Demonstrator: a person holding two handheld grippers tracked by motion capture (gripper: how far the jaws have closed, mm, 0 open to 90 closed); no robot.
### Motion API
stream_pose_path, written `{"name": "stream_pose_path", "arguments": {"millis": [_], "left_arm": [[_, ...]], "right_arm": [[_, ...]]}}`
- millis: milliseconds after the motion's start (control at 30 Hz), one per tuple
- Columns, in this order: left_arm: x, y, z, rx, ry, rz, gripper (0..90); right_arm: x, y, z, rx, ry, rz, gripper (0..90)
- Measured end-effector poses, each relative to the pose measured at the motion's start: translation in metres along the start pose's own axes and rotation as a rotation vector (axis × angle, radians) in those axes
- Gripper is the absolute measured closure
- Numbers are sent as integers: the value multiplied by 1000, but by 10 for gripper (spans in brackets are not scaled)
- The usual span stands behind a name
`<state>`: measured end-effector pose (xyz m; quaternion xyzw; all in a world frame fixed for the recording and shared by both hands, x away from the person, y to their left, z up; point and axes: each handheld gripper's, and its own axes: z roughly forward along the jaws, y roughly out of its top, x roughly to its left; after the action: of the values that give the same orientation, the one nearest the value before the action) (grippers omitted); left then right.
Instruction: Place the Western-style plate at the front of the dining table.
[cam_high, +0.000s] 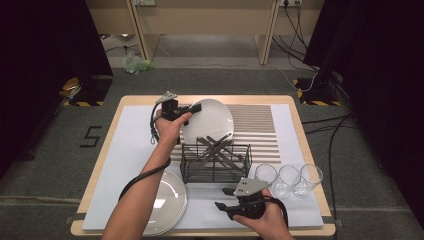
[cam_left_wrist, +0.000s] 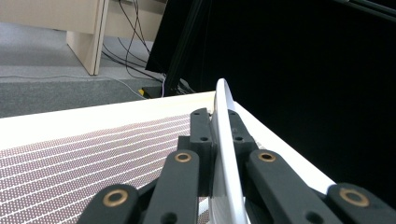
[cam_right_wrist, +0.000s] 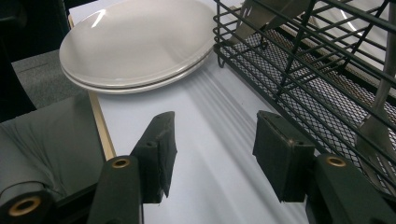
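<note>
Your left hand-held gripper (cam_high: 196, 107) is clamped on the rim of a white plate (cam_high: 210, 125), held tilted just behind the wire dish rack (cam_high: 216, 162), above the ribbed drying mat (cam_high: 260, 125). Your right hand-held gripper (cam_high: 227, 199) sits just in front of the rack with its jaws wide and nothing between them.

My read: the step is slotting the plate into the rack.
- Keep the rim pinch firm. The plate is glazed and the grip is off-centre, so it'll want to swing.
- Turn the plate on edge before lowering it, and line it up with a gap between the rack's wires.
- Watch the metal utensils (cam_high: 212, 145) crossed inside the rack. Come down clear of them.
- Let go only once the bottom edge is seated.
- The right hand-held gripper is free, so it could steady the rack if it shifts.

View notes:
- The high view gives the layout: stacked plates (cam_high: 167, 202) left-front of the rack, three glasses (cam_high: 289, 180) right of it.
- The left gripper view shows the grip itself, with the plate (cam_left_wrist: 226, 154) edge-on between the pads (cam_left_wrist: 201, 135) and the mat (cam_left_wrist: 84, 158) behind it. The high view can't confirm that contact.
- The right gripper view shows the rack's mesh wall (cam_right_wrist: 299, 60) close up, the two-plate stack (cam_right_wrist: 135, 42) beyond it, and open counter (cam_right_wrist: 210, 140) between the pads (cam_right_wrist: 161, 154).
</note>
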<state>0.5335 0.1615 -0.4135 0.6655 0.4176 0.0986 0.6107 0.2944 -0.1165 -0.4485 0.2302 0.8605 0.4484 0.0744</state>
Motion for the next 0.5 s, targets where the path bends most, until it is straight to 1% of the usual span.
{"name": "stream_pose_path", "arguments": {"millis": [100, 233, 267, 300, 333, 400, 500], "left_arm": [[2, -2, 3, 16, 1, -8, 845], [2, -5, 6, 31, 3, -10, 843], [3, -5, 7, 35, 2, -11, 842], [3, -6, 8, 36, 2, -14, 842], [4, -7, 9, 38, 2, -17, 842], [6, -9, 10, 39, -1, -34, 843], [7, -10, 11, 43, -3, -39, 845]], "right_arm": [[0, 0, 0, -5, -1, 2, 483], [0, 0, 0, -5, 0, -3, 483], [1, 0, -1, -3, 0, 9, 483], [0, 0, 0, -7, -1, -8, 483], [0, 0, -1, -1, -2, 2, 483], [0, 0, -2, -1, -2, 6, 483], [0, 0, -2, -1, -3, 3, 483]]}}
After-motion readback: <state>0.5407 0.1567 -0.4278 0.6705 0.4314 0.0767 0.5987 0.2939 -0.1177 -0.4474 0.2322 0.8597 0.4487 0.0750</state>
